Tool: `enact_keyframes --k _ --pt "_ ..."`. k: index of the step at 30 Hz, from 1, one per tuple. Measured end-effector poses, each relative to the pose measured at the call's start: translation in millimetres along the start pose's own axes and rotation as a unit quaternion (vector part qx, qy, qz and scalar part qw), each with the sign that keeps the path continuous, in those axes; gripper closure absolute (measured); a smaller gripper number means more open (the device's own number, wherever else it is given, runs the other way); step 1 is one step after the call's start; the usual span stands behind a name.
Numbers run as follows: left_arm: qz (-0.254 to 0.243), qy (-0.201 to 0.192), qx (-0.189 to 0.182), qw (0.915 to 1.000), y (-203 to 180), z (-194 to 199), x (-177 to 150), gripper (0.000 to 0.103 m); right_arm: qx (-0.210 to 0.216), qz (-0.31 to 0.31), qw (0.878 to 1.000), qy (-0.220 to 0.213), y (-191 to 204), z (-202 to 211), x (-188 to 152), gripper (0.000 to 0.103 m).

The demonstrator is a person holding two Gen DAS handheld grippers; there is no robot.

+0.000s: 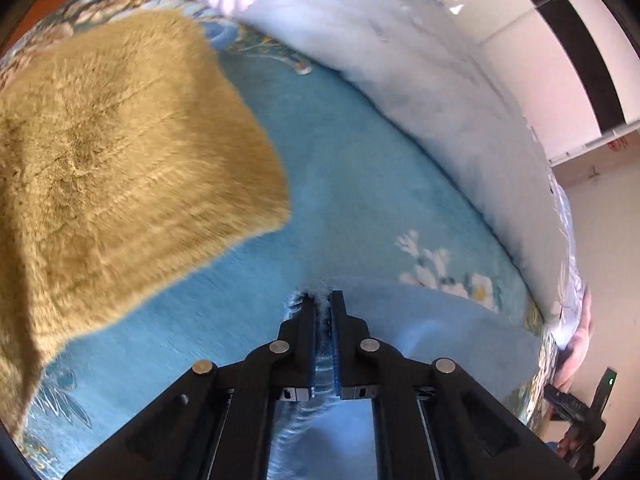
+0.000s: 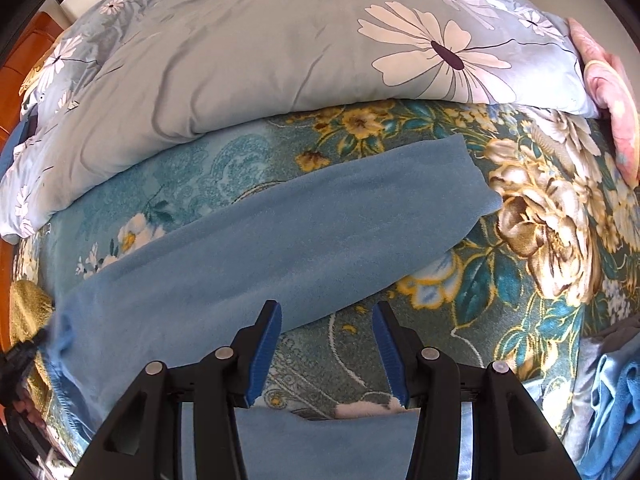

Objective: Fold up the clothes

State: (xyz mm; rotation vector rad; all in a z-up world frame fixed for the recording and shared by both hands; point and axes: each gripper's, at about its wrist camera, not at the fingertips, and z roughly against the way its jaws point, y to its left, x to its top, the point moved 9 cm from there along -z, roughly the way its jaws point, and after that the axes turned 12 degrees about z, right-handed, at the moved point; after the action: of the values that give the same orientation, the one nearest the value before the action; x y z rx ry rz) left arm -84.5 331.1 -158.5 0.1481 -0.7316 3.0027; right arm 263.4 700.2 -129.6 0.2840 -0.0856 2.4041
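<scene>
Surface: floral teal bedspread (image 2: 532,280), spread over a bed, with a pale daisy-print quilt (image 2: 280,52) heaped along its far side.
Garment: blue fleece garment (image 2: 288,240), lying as a long band across the bedspread, one end flat toward the big printed flower, the other end pinched at the left.
Left gripper (image 1: 323,300): jaws clenched on a bunched edge of the blue fleece, fabric squeezed between the pads.
Right gripper (image 2: 326,316): jaws released and wide apart, nothing between them, hovering just over the near edge of the band.
Neighbours: tan fluffy garment (image 1: 120,160) lying off to the left; a small heap of blue cloth (image 2: 612,400) at the right edge.
Step, as judged: mid-fold, one end held, the other hand free.
Next move, as judged: closing the right jaws on the near edge, then carrying both holds over together, kept level to avoid a skewed crease.
</scene>
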Motion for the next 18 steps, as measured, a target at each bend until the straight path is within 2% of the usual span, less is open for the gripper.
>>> enact_keyframes --k 3,9,12,15,16,18 --pt "-0.026 0.012 0.038 0.9988 5 -18 2 0.097 0.002 -0.008 1.0 0.002 -1 -3 -2 0.052" --pt "-0.011 0.025 0.057 0.998 7 -36 -1 0.096 0.002 -0.013 1.0 0.004 0 -5 -6 0.052" --pt "-0.017 0.032 0.051 0.998 1 -35 -8 0.095 0.004 -0.014 1.0 0.001 0 -1 -6 0.052" --pt "-0.029 0.035 0.072 0.9964 2 -21 -17 0.074 0.007 -0.017 1.0 -0.003 1 4 -6 0.052" --pt "-0.028 0.036 0.068 0.9967 2 -14 -22 0.067 0.008 -0.019 1.0 -0.005 1 7 -7 0.052" --pt "-0.025 0.032 0.065 0.9971 3 1 -31 0.061 0.01 -0.024 1.0 -0.01 1 15 -10 0.052"
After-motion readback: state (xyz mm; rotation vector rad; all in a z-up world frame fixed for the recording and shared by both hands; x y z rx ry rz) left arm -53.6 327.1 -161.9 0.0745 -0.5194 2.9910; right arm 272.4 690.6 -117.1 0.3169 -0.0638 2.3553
